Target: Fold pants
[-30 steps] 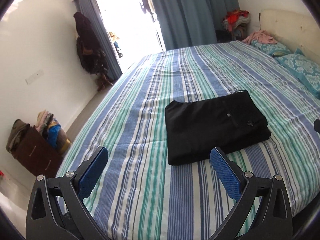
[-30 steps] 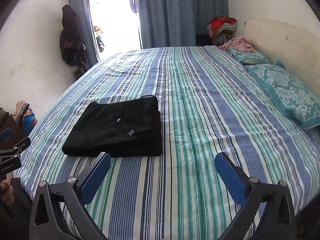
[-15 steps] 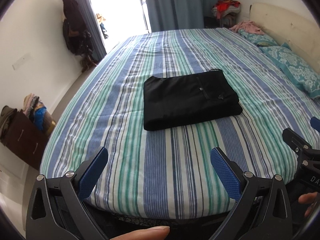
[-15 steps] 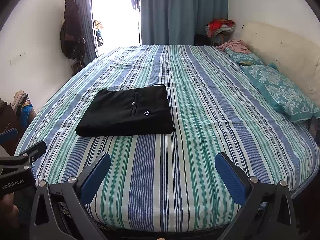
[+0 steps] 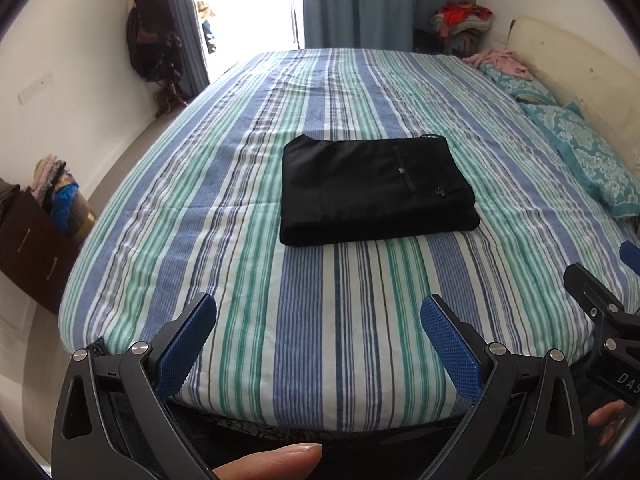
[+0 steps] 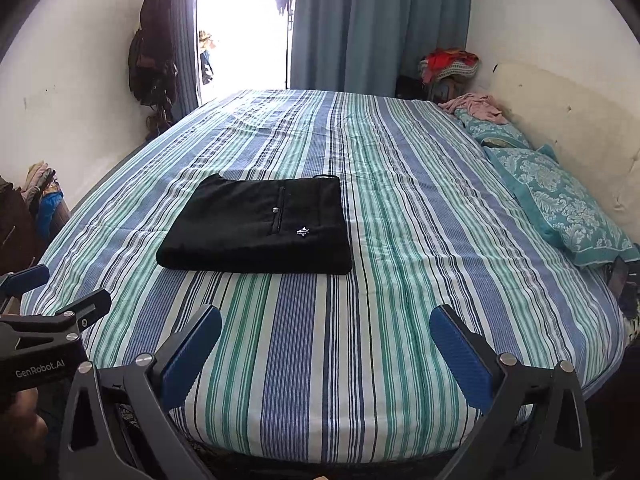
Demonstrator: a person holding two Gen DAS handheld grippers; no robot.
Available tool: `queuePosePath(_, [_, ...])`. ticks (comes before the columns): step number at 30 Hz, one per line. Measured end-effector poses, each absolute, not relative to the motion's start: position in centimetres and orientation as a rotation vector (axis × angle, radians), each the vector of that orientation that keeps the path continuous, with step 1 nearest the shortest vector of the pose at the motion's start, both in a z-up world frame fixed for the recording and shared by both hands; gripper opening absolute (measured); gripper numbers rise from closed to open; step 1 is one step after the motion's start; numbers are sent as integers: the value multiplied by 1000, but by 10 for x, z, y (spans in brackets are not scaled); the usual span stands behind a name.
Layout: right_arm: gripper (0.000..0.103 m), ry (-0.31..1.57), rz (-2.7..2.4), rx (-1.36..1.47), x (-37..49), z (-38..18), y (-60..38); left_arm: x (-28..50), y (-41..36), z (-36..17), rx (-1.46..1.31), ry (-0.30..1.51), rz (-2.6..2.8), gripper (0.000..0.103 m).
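Black pants (image 5: 376, 190) (image 6: 260, 228) lie folded into a flat rectangle on the striped bed (image 5: 320, 320) (image 6: 420, 216), a small white logo and a pocket button facing up. My left gripper (image 5: 318, 330) is open near the bed's front edge, well short of the pants, with nothing between its blue pads. My right gripper (image 6: 326, 338) is open too, back from the pants and to their right. Each view catches the other gripper at its side edge. A fingertip (image 5: 276, 458) shows at the bottom of the left wrist view.
Teal patterned pillows (image 6: 560, 204) and a pink cloth (image 6: 476, 106) lie along the cream headboard (image 6: 560, 116) on the right. A brown drawer unit (image 5: 30, 248) with piled clothes stands left of the bed. Blue curtains (image 6: 376, 24) and a bright doorway are behind. Dark clothes (image 6: 150, 48) hang on the left wall.
Both grippers have drawn back from the pants toward the bed's front edge, so the whole bed now shows. The pants stay folded in place. Both stay open.
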State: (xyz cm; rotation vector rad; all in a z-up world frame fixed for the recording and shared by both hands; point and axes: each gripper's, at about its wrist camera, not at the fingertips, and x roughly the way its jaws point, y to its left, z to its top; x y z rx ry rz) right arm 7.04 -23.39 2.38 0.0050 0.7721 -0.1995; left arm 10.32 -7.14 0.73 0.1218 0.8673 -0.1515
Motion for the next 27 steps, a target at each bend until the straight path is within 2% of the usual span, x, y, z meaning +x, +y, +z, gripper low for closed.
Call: queuePosePath(27, [103, 844, -201, -5, 77, 17, -226, 111, -63, 4, 105, 879, -134, 102])
